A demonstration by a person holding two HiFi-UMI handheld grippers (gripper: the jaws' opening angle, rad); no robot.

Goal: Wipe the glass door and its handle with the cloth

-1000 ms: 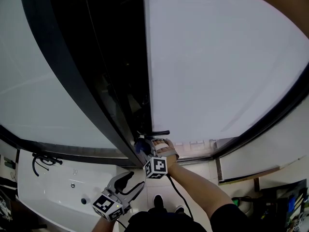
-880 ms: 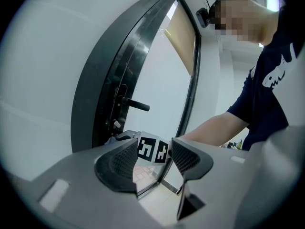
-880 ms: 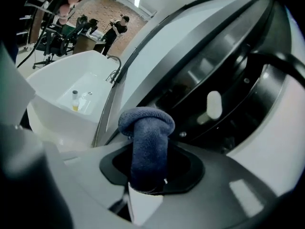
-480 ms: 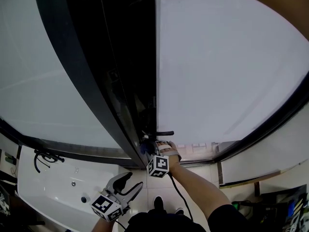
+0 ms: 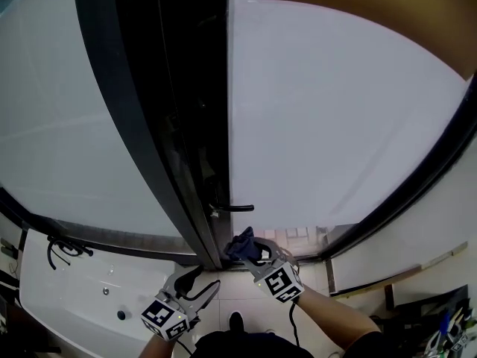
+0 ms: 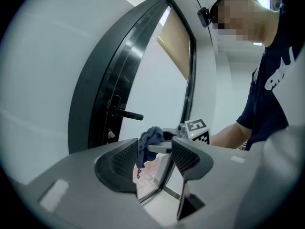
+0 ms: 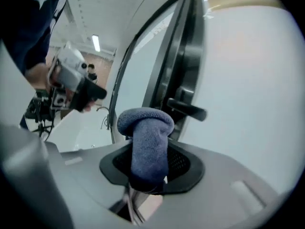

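Note:
The frosted glass door (image 5: 335,118) stands in a black frame, with its black lever handle (image 5: 237,208) at the door's edge. My right gripper (image 5: 250,250) is shut on a dark blue cloth (image 5: 241,243), held just below the handle and apart from it. In the right gripper view the cloth (image 7: 147,137) bulges out between the jaws, with the handle (image 7: 187,109) a short way beyond it. My left gripper (image 5: 200,283) hangs lower left, open and empty. The left gripper view shows the handle (image 6: 127,114) and the cloth (image 6: 148,138) ahead.
A white bathtub (image 5: 82,297) with a black tap (image 5: 63,248) lies at the lower left. The dark door frame (image 5: 134,125) runs up the middle left. Tiled floor (image 5: 250,304) shows beneath the grippers.
My right gripper with the cloth has come down and away from the handle, toward me. The head view has shifted. The left gripper has stayed put.

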